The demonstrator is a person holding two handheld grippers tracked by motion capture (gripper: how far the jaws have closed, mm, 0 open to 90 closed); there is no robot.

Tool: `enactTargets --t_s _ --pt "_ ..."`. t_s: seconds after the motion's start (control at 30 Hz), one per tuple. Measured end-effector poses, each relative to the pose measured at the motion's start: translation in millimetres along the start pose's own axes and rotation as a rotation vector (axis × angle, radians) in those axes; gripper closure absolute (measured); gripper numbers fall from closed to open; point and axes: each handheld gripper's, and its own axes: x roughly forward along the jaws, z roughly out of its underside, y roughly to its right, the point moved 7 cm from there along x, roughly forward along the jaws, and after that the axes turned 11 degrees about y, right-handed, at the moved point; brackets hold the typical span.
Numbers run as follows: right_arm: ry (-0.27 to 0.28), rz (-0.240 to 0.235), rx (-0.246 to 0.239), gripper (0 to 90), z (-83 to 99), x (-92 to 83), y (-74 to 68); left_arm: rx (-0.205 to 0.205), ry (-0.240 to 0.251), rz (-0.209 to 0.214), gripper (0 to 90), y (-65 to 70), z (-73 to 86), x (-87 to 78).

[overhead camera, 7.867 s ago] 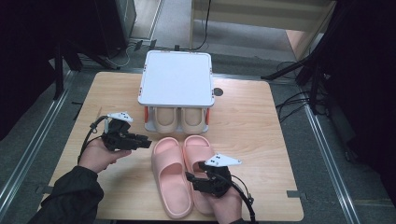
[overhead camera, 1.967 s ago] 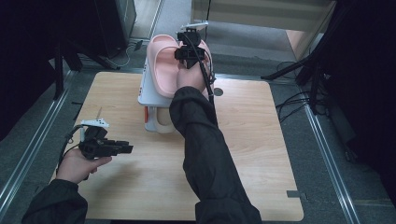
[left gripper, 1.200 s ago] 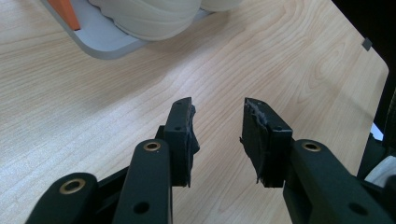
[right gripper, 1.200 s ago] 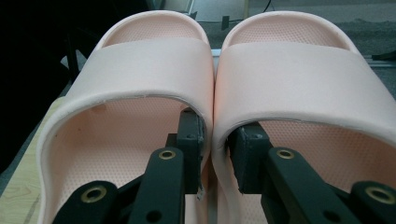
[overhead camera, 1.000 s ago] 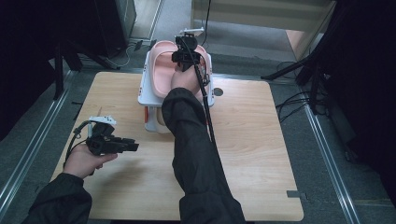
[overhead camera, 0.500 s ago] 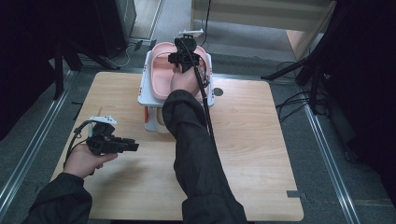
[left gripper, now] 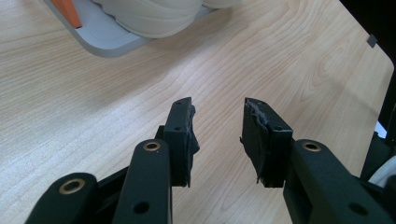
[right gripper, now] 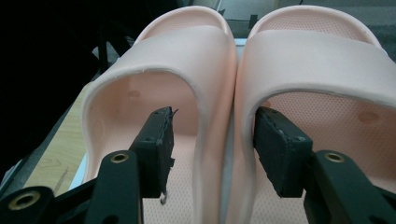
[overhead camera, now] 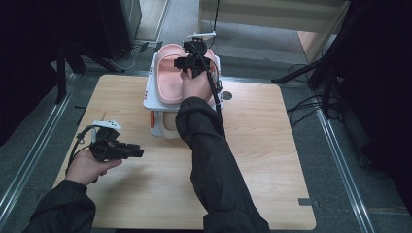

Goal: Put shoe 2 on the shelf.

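Item: pair of pink slippers point(overhead camera: 171, 76), side by side on the top shelf of a white rack point(overhead camera: 151, 99) at the table's point(overhead camera: 272, 145) far edge; cream slippers point(left gripper: 154, 16) stored on the shelf below.

Right gripper point(right gripper: 212, 140): jaws had just been opening, straddling the two touching inner walls, one jaw inside each slipper; pads appeared clear of the rubber.

Left gripper point(left gripper: 217, 135): half spread, empty, above bare tabletop.

Risks, judged: a pad catching a strap on withdrawal could drag a slipper off the shelf; a snagged sleeve or cable might tip the light rack.
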Motion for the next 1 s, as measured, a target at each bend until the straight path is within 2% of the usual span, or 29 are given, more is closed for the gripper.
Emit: enactTargets --t_s 0.13,0.5,0.63,0.9,1.0 --pt "-0.013 -0.021 -0.025 48.3 1.5 -5.6 1.1 -0.001 -0.007 -0.005 62.9 -0.6 0.7 0.7" --pt "-0.026 -0.151 -0.015 48.7 11.7 -29.3 3.2 0.006 -0.014 -0.016 62.5 -1.7 2.1 1.6" --pt "-0.035 -0.188 -0.038 48.5 13.6 -36.3 4.2 0.007 -0.019 -0.020 61.0 -2.4 2.9 2.6" --pt "-0.046 -0.282 -0.038 48.6 23.5 -53.0 8.6 -0.001 -0.022 -0.027 60.6 -4.0 3.5 3.2" --pt "-0.054 -0.304 -0.037 49.2 27.8 -58.9 9.6 0.001 -0.025 -0.035 60.1 -4.8 4.2 3.2"
